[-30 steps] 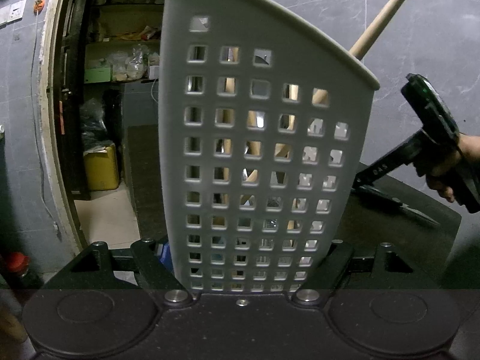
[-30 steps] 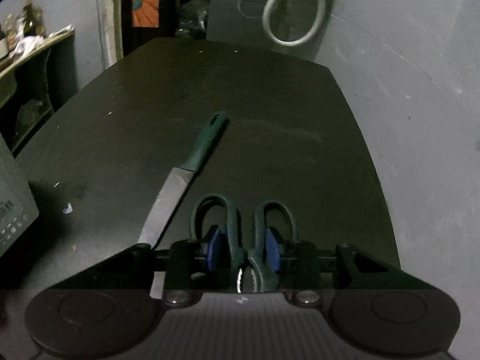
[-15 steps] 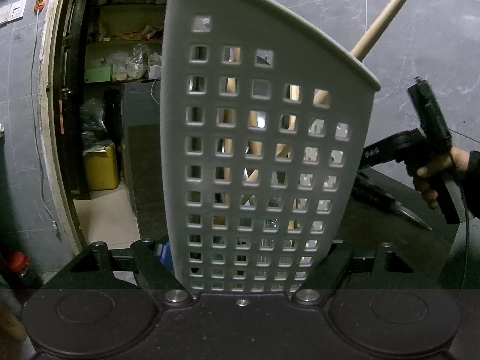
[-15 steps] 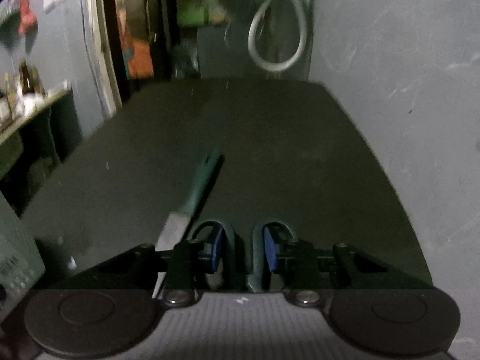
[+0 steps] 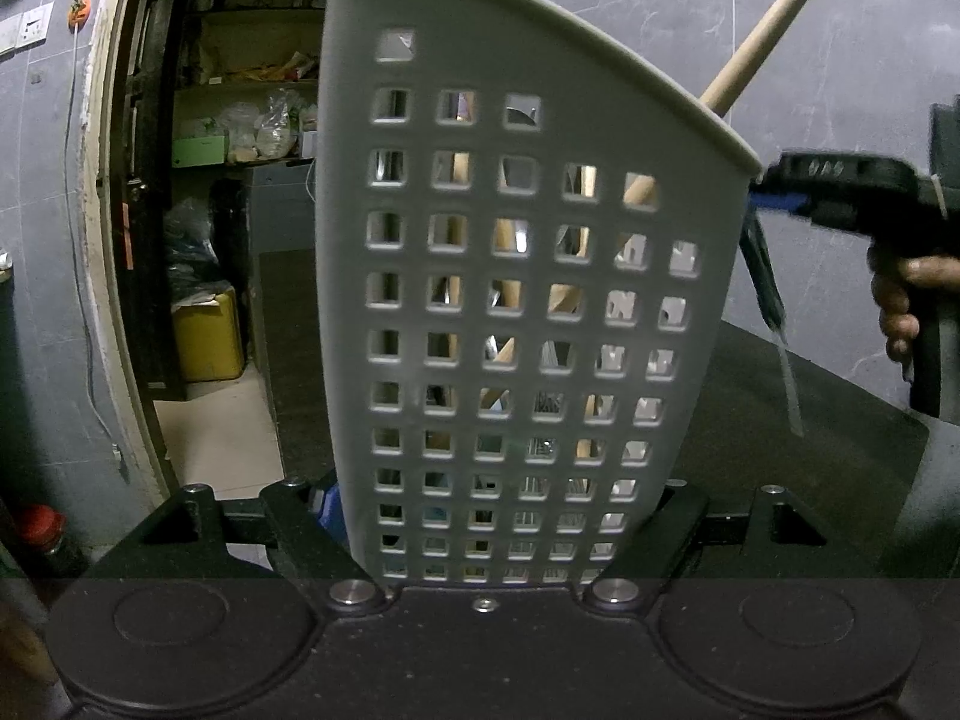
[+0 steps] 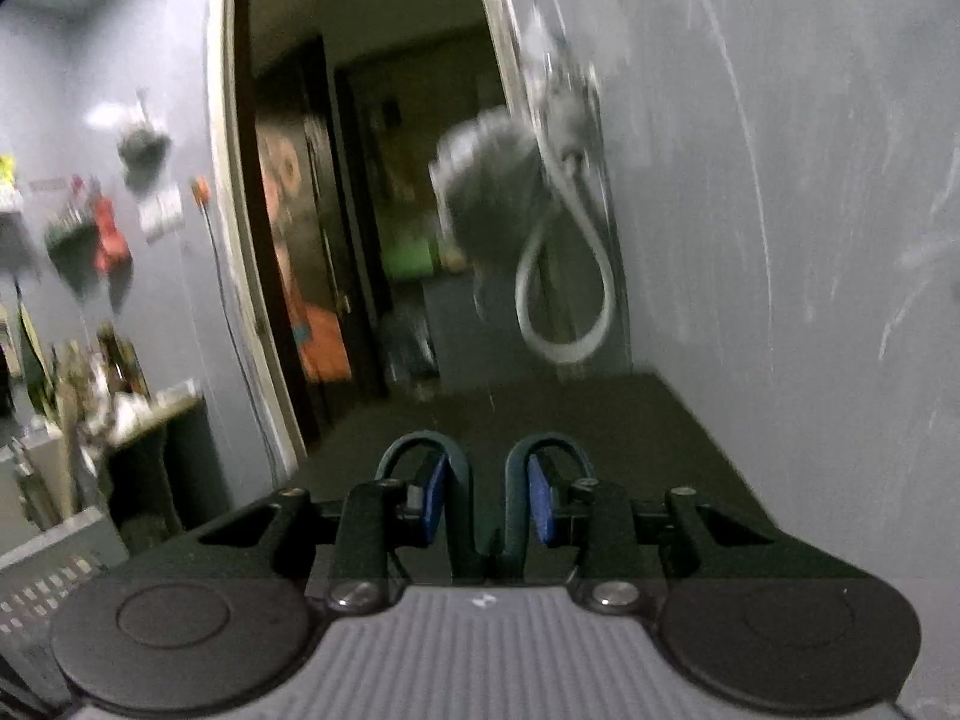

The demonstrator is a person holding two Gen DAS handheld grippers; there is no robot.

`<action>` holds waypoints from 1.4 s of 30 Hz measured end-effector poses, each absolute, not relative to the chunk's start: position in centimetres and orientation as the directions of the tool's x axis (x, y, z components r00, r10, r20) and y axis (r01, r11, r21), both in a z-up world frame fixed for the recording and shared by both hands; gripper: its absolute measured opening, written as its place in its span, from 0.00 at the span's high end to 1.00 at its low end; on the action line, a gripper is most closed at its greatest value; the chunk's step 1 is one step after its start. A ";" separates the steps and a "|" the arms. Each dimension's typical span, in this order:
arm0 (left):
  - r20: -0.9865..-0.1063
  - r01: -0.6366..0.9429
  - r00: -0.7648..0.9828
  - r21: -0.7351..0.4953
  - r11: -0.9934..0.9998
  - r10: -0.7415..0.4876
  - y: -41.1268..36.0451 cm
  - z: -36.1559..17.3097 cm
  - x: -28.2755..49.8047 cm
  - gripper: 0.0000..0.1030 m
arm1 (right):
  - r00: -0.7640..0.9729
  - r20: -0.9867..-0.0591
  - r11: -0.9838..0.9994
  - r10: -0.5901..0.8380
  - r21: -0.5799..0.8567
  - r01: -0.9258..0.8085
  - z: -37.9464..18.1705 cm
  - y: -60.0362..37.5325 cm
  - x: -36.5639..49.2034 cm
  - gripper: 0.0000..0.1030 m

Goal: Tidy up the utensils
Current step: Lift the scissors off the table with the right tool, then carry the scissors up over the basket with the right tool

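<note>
Right tool [image 6: 486,504]: we have its pads clamped on the scissors [image 6: 483,480] by the handle loops, blades hanging down, lifted off the tabletop [image 6: 600,420]. Left tool [image 5: 501,540]: closed on the perforated holder [image 5: 516,300], upright. Scissors sit just beside the holder's rim, right side; the drop goes leftward, blades first.

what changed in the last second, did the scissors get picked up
Yes. The right tool closed on the scissors and lifted them off the table, swinging up beside the basket; in the left view the blades hang down. The knife has dropped out of the right view. The left tool stays clamped on the basket, wooden handle inside.
</note>
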State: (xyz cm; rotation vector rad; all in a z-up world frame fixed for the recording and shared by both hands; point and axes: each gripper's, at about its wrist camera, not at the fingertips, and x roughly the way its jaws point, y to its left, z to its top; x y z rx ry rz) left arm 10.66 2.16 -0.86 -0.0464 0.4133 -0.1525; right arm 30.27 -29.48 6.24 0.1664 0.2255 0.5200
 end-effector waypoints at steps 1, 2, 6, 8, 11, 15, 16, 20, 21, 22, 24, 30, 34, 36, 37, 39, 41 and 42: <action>-0.397 0.138 0.905 -0.075 0.988 -0.156 2.2 -0.9 10.7 0.22 | 0.852 -0.125 0.852 0.509 0.215 -0.477 6.5 -29.7 30.0 0.68; -0.397 0.137 0.904 -0.074 0.988 -0.155 2.1 -0.8 10.7 0.22 | 0.858 -0.088 0.851 0.506 0.212 -0.480 6.7 -29.7 29.7 0.68; -0.399 0.135 0.905 -0.070 0.988 -0.151 2.0 -0.8 10.6 0.22 | 0.876 0.059 0.862 0.479 0.155 -0.483 7.1 -29.2 27.6 0.68; -0.399 0.134 0.905 -0.070 0.989 -0.151 2.0 -0.8 10.6 0.22 | 0.877 0.085 0.869 0.473 0.120 -0.480 6.8 -28.6 26.7 0.68; -0.399 0.135 0.904 -0.069 0.988 -0.152 2.0 -0.8 10.6 0.22 | 0.876 0.086 0.874 0.474 0.079 -0.480 6.0 -27.9 24.7 0.67; -0.399 0.135 0.904 -0.068 0.989 -0.151 2.0 -0.8 10.6 0.22 | 0.878 0.107 0.877 0.467 0.075 -0.475 5.0 -27.9 22.9 0.68; -0.399 0.134 0.905 -0.068 0.989 -0.150 2.0 -0.8 10.6 0.22 | 0.877 0.110 0.876 0.468 0.078 -0.477 4.8 -27.9 22.6 0.67; -0.399 0.133 0.905 -0.067 0.989 -0.149 2.0 -0.8 10.6 0.22 | 0.877 0.117 0.878 0.466 0.059 -0.474 4.4 -27.8 21.2 0.67; -0.399 0.133 0.905 -0.066 0.989 -0.148 2.0 -0.8 10.6 0.22 | 0.878 0.119 0.880 0.463 0.056 -0.471 4.3 -27.8 21.0 0.66; -0.399 0.132 0.905 -0.066 0.989 -0.147 1.9 -0.8 10.6 0.22 | 0.878 0.122 0.881 0.462 0.054 -0.471 4.3 -27.7 20.9 0.66; -0.399 0.132 0.905 -0.066 0.989 -0.147 2.0 -0.8 10.5 0.22 | 0.877 0.121 0.879 0.465 0.055 -0.474 4.4 -27.5 20.9 0.65; -0.399 0.132 0.905 -0.066 0.989 -0.148 2.0 -0.8 10.6 0.22 | 0.882 0.115 0.882 0.458 0.069 -0.467 4.3 -27.5 21.3 0.61; -0.400 0.133 0.905 -0.061 0.989 -0.146 1.9 -0.8 10.5 0.22 | 0.888 0.108 0.886 0.447 0.081 -0.456 4.4 -27.5 21.6 0.61; -0.400 0.132 0.905 -0.061 0.989 -0.145 1.9 -0.8 10.5 0.22 | 0.891 0.101 0.889 0.443 0.080 -0.451 5.0 -27.4 22.0 0.61; -0.400 0.131 0.905 -0.062 0.989 -0.145 1.9 -0.7 10.5 0.22 | 0.891 0.099 0.889 0.442 0.083 -0.450 5.3 -27.5 22.2 0.61; -0.400 0.131 0.905 -0.063 0.989 -0.145 1.8 -0.7 10.4 0.22 | 0.896 0.084 0.893 0.435 0.087 -0.442 6.5 -27.3 22.7 0.61; -0.400 0.130 0.905 -0.060 0.990 -0.143 1.8 -0.7 10.4 0.22 | 0.897 0.075 0.892 0.435 0.097 -0.441 7.4 -27.3 23.0 0.61; -0.401 0.130 0.905 -0.059 0.990 -0.142 1.8 -0.7 10.5 0.22 | 0.897 0.073 0.891 0.437 0.104 -0.443 8.0 -27.3 23.1 0.61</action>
